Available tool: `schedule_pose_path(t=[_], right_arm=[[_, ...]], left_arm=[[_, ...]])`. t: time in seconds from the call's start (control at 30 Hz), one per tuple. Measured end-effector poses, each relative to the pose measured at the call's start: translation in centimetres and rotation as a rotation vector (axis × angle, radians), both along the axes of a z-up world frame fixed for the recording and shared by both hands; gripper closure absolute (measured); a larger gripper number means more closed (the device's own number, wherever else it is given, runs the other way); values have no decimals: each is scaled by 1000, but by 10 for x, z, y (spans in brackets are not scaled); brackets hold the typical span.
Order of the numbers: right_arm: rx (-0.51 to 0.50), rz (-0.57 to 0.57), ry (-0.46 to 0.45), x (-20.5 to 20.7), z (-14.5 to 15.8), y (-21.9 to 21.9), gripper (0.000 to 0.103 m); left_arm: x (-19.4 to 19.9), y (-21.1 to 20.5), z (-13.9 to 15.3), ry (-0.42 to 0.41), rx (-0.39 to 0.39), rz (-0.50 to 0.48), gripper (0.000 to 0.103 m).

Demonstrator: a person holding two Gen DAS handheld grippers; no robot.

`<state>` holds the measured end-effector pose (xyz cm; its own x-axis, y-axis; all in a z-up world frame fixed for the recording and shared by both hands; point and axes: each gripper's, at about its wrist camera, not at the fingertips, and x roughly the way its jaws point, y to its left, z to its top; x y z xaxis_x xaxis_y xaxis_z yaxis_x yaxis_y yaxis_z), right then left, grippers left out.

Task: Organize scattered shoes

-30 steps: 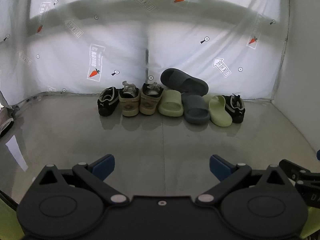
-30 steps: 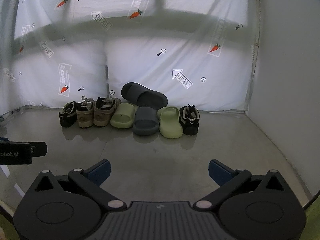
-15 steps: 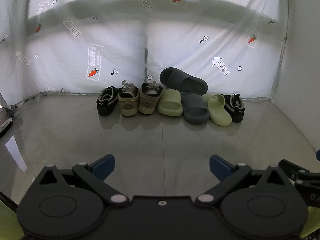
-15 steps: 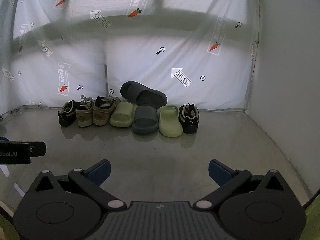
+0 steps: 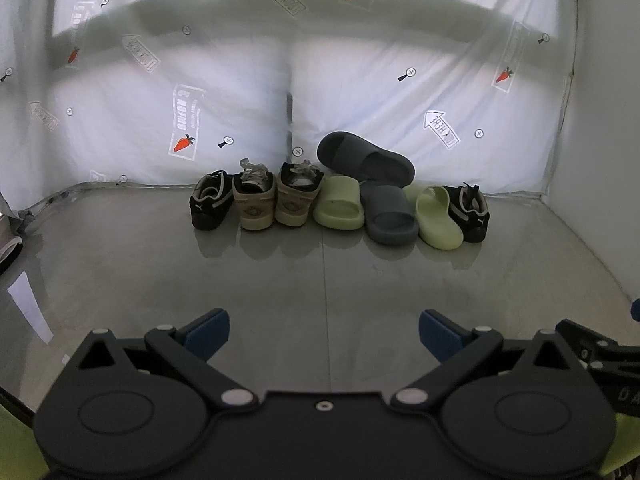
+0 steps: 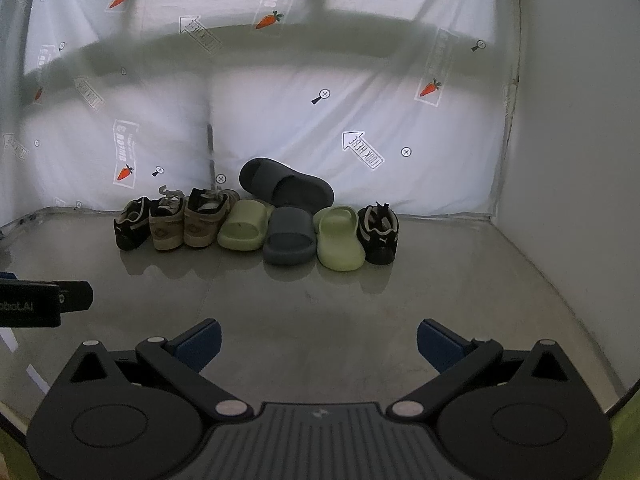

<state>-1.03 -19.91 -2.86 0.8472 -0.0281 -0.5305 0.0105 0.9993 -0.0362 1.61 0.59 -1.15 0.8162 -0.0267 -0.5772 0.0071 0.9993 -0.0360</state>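
A row of shoes stands against the back sheet. From the left: a black sneaker (image 5: pixel 210 204) (image 6: pixel 130 228), two beige sneakers (image 5: pixel 254 204) (image 5: pixel 297 199), a green slide (image 5: pixel 340 204) (image 6: pixel 244 226), a grey slide (image 5: pixel 389 216) (image 6: pixel 289 236), a second green slide (image 5: pixel 438 218) (image 6: pixel 339 238) and a second black sneaker (image 5: pixel 470 210) (image 6: pixel 378 232). Another grey slide (image 5: pixel 366 157) (image 6: pixel 286 186) leans on the sheet behind them. My left gripper (image 5: pixel 323 330) and right gripper (image 6: pixel 318 340) hang open and empty, well short of the row.
Grey glossy floor (image 5: pixel 320 280) stretches between the grippers and the shoes. A white printed sheet (image 5: pixel 380 88) closes the back and left; a plain wall (image 6: pixel 568 140) stands on the right. A dark object (image 5: pixel 8 252) lies at the left edge.
Both views have shifted slightly; the shoes sit a touch higher in frame. Both grippers stay open, and no shoe has moved.
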Motion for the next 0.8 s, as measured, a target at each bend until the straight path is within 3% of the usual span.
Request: schedule_pose_path(t=[0.47,0.8], right_arm=[[1,10,22,40,-5,-7,0],[32,12,37,106,-13,-22,0]], left_arm=[[37,-4,-3,22,-4,8,1],[105,-10,-17,75,-39,13,1]])
